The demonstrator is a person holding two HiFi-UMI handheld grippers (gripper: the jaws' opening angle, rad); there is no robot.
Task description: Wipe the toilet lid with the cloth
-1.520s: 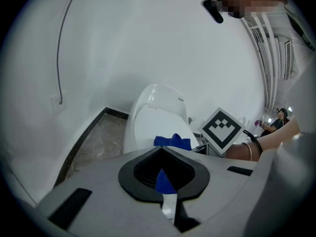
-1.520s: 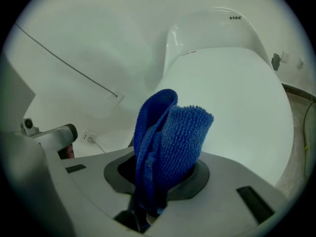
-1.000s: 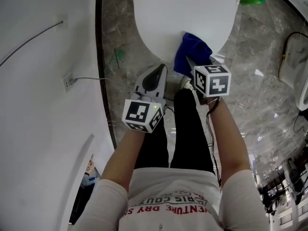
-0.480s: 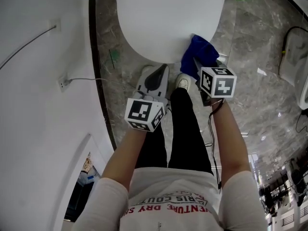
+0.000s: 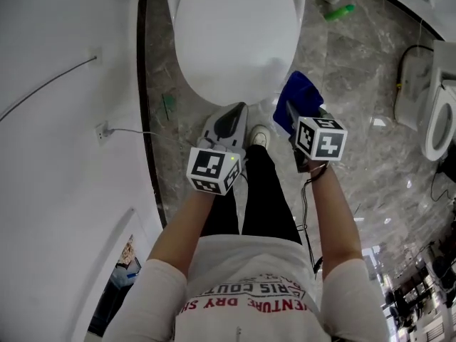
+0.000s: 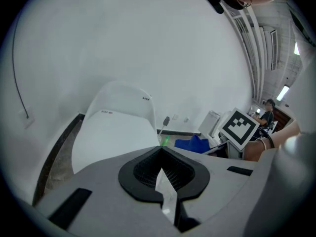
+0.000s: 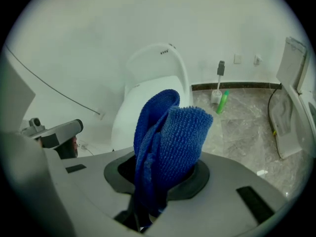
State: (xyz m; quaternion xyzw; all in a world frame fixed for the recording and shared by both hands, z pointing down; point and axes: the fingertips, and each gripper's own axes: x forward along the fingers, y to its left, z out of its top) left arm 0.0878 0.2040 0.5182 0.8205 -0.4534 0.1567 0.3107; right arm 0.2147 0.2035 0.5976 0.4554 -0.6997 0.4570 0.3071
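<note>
The blue cloth (image 5: 298, 97), clamped in the right tool (image 5: 291, 114), has been drawn back off the toilet lid (image 5: 235, 41) to just beside its front edge, so one wiping pass is judged ended; the left tool (image 6: 163, 181) is held closed, empty.

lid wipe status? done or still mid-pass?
Done: the front edge at least. The cloth lay on the toilet lid a second ago and is now off it, over the floor. The lid looks plain white, with no marks visible.
In hand: the right gripper is clamped on the cloth; the left gripper is shut and empty.
Left: I can't tell whether the rear of the lid was wiped; another pass may follow.
</note>
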